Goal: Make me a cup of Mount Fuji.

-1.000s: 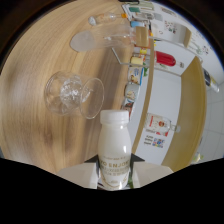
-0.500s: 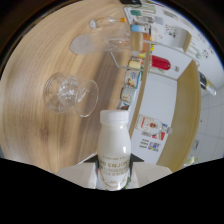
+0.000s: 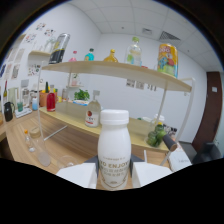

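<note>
Between the fingers of the hand-held gripper stands a white bottle with a white cap, upright, both fingers closed against its lower body on either side, so it is carried off the worktop. Its smooth plastic wall looks slippery and likely gives a little under pressure; if full it would feel fairly heavy, so a hold low on the printed body seems safest, away from the cap. Beyond it lie clear glasses on the wooden worktop, fragile by their look, and farther off a shelf carrying coloured bottles.
</note>
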`<state>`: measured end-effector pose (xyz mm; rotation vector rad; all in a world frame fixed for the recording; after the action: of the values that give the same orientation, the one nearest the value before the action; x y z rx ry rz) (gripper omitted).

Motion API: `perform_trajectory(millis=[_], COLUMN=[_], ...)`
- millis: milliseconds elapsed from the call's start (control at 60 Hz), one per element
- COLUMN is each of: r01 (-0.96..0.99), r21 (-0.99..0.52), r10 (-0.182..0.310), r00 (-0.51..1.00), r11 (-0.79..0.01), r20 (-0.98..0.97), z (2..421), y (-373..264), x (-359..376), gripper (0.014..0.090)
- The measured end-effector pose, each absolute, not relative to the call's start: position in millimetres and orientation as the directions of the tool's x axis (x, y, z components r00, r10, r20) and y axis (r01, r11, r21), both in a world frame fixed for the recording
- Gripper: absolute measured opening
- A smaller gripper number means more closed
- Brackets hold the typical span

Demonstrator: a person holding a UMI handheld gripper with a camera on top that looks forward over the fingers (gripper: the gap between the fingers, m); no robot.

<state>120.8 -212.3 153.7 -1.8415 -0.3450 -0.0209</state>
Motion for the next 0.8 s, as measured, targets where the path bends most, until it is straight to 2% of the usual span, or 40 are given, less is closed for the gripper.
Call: perform_trajectory(millis=[167, 283, 367, 500, 800], r01=[0.066, 0.005, 0.003, 0.023, 0.054], r21=[-0.933, -0.919, -0.914, -0.903, -0.902], r10=[0.129, 0.094, 0.094, 0.122, 0.146], r00=[0.991, 0.995, 0.995, 0.992, 0.989], r11=[-0.353, -0.394, -0.407, -0.429, -0.428], r20=[0.022, -0.035, -0.039, -0.032, -0.01], z=[101.4, 75.5, 64.4, 53.1, 49.0], y=[-200.8, -198.7, -199.2, -202.3, -226.2], x=[133.6, 140.2, 140.4, 137.7, 140.5], gripper=[0.0481, 0.048, 0.0481, 0.0489, 0.0511])
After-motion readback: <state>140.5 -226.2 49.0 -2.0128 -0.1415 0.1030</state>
